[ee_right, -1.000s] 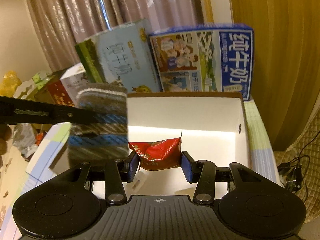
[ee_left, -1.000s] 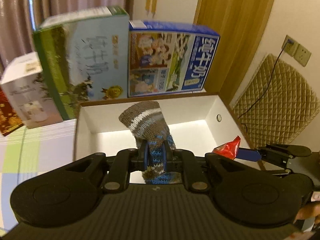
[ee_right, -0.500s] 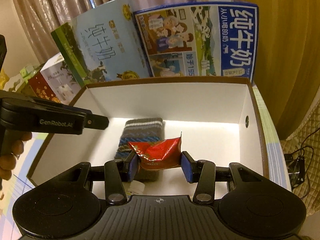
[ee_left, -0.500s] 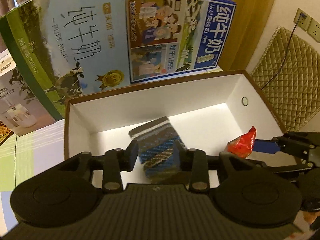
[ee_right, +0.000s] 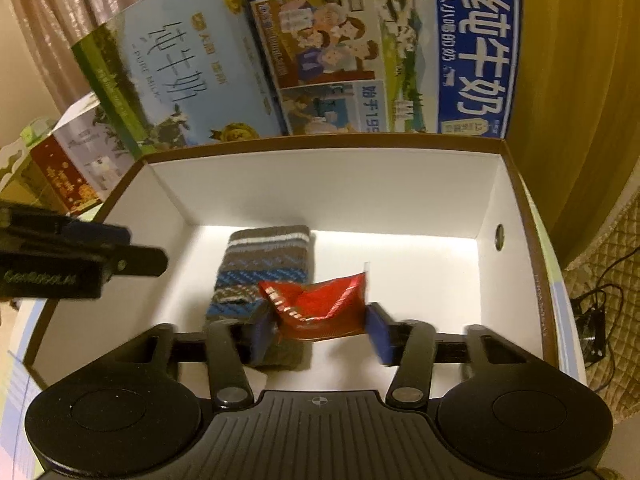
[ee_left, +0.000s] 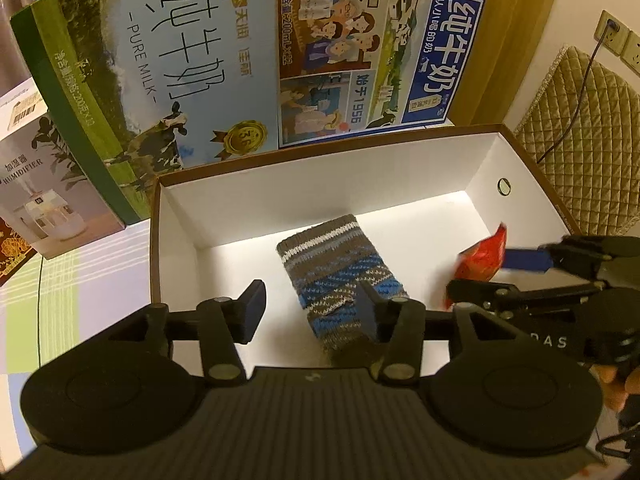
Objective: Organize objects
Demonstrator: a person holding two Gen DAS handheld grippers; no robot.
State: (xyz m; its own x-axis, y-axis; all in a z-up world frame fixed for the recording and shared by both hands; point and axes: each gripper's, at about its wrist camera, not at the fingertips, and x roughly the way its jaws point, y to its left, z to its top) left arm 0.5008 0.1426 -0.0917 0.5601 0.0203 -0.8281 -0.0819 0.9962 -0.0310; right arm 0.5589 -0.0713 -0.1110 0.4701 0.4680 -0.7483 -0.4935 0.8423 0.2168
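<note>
L to R. Far L on the table: a humidifier box [ee_left: 44,184], then a green/pale-blue milk carton [ee_left: 160,76] standing tilted, w/ a blue milk carton [ee_left: 376,60] right beside it. Both cartons sit just behind the open box [ee_left: 328,184], which has white inner walls and a brown rim.

The left gripper [ee_left: 310,304] hovers over the near L part of the box w/ its fingers spread wide apart and nothing between them. The L pad is over bare white floor; the R fingertip overlaps the near end of the knit sock [ee_left: 340,276] in this view, but can't tell if it actually touches. The sock, striped grey/brown/blue w/ a white band, lies flat on the box floor around the middle, cuff end toward the far wall.

Further R, the right gripper [ee_right: 318,326] is over the near-centre of the box w/ a red foil packet [ee_right: 320,308] between its fingers. The L pad presses against the packet's edge; the R pad is at or just off the other edge and is blurred, so can't tell if the grip is firm or loosening. The packet is crumpled and held above the floor, overlapping the sock's near end from the right wrist cam.

Far R, outside the box: a quilted beige cover [ee_left: 580,120] w/ a cable running to a wall socket.
</note>
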